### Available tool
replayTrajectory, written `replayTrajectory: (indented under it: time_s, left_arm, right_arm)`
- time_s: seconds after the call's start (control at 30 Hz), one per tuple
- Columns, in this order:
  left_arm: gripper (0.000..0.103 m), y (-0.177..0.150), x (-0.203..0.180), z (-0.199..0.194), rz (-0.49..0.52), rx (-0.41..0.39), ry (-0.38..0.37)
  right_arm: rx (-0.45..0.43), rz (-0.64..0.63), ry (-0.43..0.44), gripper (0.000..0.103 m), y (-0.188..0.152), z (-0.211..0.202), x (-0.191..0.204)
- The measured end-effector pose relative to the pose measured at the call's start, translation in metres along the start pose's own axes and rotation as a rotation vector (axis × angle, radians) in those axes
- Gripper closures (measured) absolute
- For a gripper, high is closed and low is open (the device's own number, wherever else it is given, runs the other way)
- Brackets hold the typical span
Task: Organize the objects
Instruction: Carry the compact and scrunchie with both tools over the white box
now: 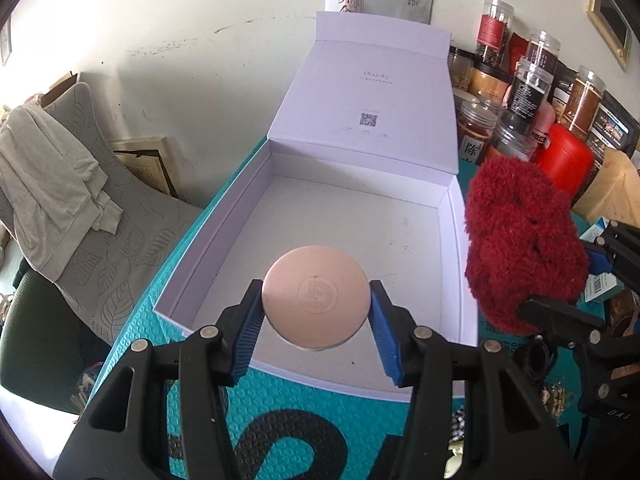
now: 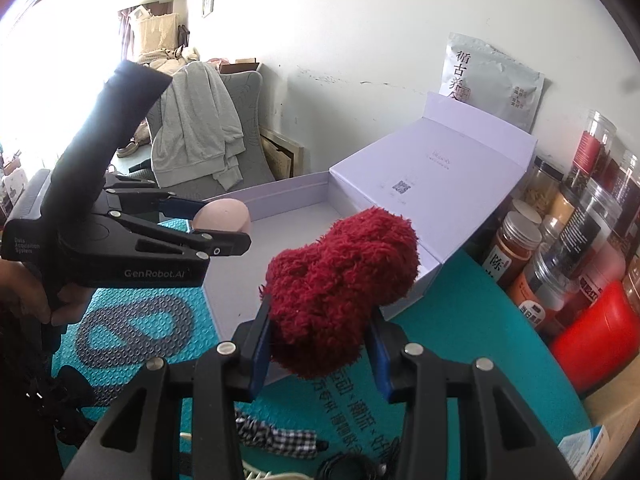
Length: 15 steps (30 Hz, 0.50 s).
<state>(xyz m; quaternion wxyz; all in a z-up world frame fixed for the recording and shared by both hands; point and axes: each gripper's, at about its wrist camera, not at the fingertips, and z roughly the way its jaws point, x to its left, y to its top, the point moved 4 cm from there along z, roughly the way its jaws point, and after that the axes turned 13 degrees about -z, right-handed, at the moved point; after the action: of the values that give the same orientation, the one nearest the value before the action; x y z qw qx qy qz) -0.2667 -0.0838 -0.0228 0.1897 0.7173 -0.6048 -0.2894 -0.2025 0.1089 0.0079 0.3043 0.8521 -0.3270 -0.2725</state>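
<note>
Clamping the pink disc (image 1: 316,307) edgewise, the left gripper (image 1: 316,312) holds it over the open box (image 1: 456,248) ahead, ready to lower. The right gripper (image 2: 320,340) pinches the red plush (image 2: 340,284) beside that box, likely waiting its turn.

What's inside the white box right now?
The white box shows only a bare floor. The pink round case, clamped in the left hand-held gripper, hangs over the near end and hides the floor beneath it.
</note>
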Motion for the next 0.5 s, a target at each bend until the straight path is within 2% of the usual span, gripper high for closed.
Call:
replayTrajectory:
  time_s: [0.5]
  left_arm:
    - [0.054, 0.039, 0.032, 0.050, 0.011, 0.003, 0.051]
  right_arm:
    - [0.014, -0.041, 0.042, 0.061, 0.027, 0.057, -0.004]
